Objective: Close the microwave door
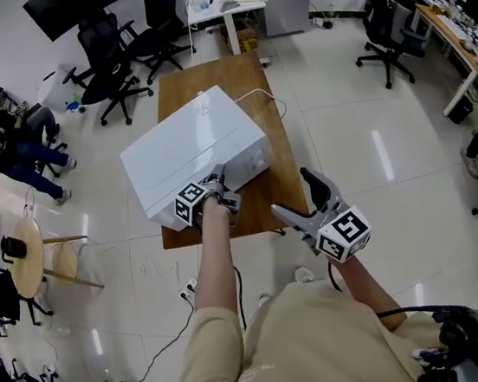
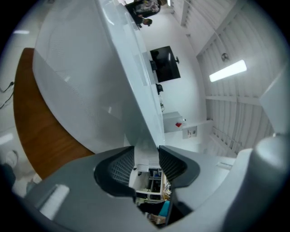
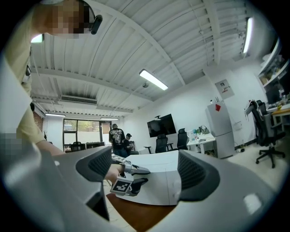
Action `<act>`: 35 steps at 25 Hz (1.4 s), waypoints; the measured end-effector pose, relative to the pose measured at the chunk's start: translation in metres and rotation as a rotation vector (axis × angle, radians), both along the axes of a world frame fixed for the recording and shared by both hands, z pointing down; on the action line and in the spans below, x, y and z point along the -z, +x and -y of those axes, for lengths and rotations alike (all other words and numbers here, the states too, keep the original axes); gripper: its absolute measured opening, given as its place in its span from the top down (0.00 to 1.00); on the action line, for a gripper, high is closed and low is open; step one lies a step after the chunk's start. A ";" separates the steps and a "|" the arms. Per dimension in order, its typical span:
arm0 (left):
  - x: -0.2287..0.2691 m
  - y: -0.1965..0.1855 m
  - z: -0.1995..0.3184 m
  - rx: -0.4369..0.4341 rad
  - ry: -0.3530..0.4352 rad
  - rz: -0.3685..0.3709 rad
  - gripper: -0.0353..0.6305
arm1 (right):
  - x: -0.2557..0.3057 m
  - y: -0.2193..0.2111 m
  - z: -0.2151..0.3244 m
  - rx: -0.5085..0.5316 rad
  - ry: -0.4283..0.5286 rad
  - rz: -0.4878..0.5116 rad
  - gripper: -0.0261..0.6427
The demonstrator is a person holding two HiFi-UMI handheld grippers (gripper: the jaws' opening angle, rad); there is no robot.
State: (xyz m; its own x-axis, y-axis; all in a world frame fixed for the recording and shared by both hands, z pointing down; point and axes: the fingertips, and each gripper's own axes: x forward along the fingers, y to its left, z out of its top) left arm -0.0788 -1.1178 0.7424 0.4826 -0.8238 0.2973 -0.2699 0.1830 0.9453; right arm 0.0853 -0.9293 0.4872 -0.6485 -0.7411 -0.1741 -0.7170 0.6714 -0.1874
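A white microwave (image 1: 190, 148) stands on a brown wooden table (image 1: 206, 76), its front turned toward me and to the right. At that front, my left gripper (image 1: 223, 182) is shut on the thin white edge of the microwave door (image 2: 145, 118), which runs in between its pads (image 2: 146, 156). The door looks close to the body; I cannot tell whether a gap is left. My right gripper (image 1: 294, 196) hangs open and empty in the air off the table's near right corner. From there it looks at the microwave (image 3: 163, 190) and at the left gripper (image 3: 146, 176).
Black office chairs (image 1: 117, 62) stand behind the table and a person (image 1: 4, 129) sits at far left. A small round wooden table (image 1: 25, 257) is at left and a cluttered desk (image 1: 463, 34) at right. A cable (image 1: 167, 344) runs over the floor.
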 end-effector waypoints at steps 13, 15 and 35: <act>0.138 -0.037 -0.107 -0.159 0.549 0.480 0.53 | -0.011 -0.050 -0.018 0.113 0.010 -0.013 0.30; 0.145 -0.053 -0.125 -0.133 0.598 0.620 0.52 | -0.015 -0.059 -0.020 0.128 0.013 -0.015 0.30; 0.195 -0.137 -0.270 0.132 0.821 1.290 0.45 | -0.036 -0.119 -0.058 0.200 0.024 -0.036 0.30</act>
